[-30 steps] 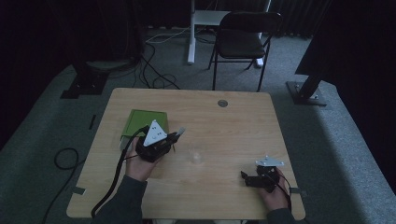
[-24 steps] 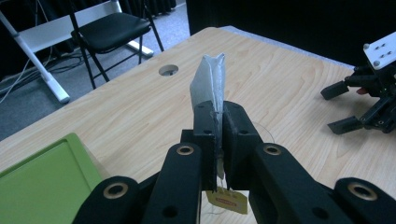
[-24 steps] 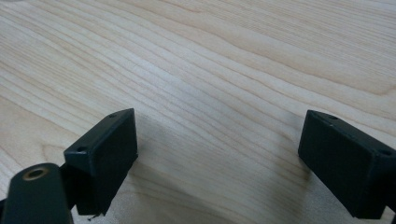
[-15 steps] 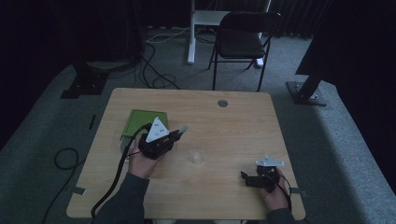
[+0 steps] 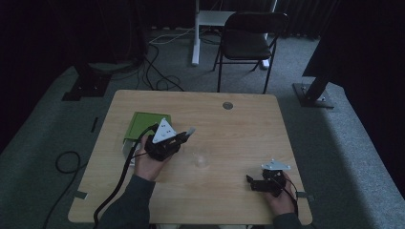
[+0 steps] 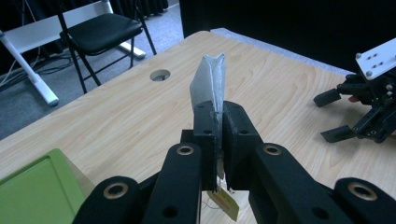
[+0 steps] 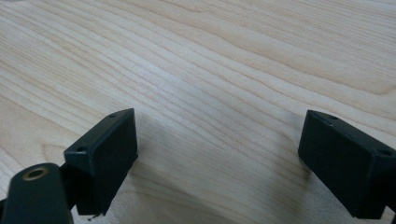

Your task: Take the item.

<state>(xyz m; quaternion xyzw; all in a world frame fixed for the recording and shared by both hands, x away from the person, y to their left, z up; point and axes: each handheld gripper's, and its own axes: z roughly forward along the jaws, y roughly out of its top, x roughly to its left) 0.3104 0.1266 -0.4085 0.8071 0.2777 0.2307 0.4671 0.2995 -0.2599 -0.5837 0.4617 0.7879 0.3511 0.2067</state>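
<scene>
Over the left half of the light wooden desk [image 5: 239, 119], left hand-held gripper [image 6: 217, 122] pinches a limp white paper tea bag [image 6: 208, 81] — flimsy, tear-prone, so grab its edge — while right hand-held gripper [image 5: 258, 184] sits open.

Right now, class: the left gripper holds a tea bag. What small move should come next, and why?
Probably carry the tea bag toward the clear cup and lower it in. The left gripper is shut on the bag with its tag dangling below, the cup stands just to its right in the high view, and the right gripper rests open, apart.
</scene>
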